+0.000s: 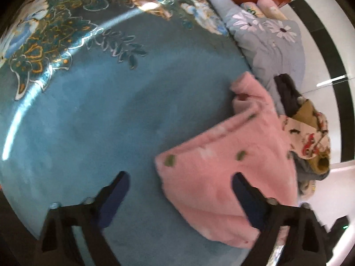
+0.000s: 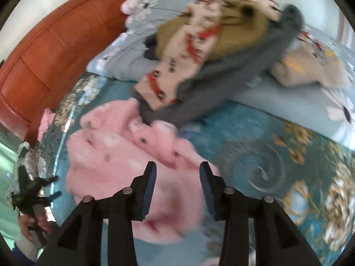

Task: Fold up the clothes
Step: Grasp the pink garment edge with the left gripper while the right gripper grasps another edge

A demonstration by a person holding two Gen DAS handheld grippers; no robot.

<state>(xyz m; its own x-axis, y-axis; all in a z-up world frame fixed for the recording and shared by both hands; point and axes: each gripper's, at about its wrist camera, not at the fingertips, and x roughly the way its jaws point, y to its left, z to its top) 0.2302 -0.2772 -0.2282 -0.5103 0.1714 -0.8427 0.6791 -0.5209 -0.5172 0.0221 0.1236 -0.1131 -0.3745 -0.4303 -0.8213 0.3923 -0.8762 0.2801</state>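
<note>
A wide teal bedspread with a floral border fills the left side of the left wrist view, a broad bare stretch of cloth with nothing lying on it. Above it hangs the left gripper, its two dark fingers spread far apart and holding nothing. Between and beyond the fingers, toward the right, lies the pink fleece garment, dotted with small green spots, its lower left corner pointing onto the bare teal cloth and its right edge meeting a pile of clothes beside a grey flowered quilt. In the right wrist view, an orange-brown headboard runs along the left edge. The pink fleece garment sits rumpled at centre, directly below the right gripper, whose fingers are parted and, as far as the blurred frame shows, grip nothing. The clothes pile rests behind on the quilt. Patterned bedspread lies open to the right.
</note>
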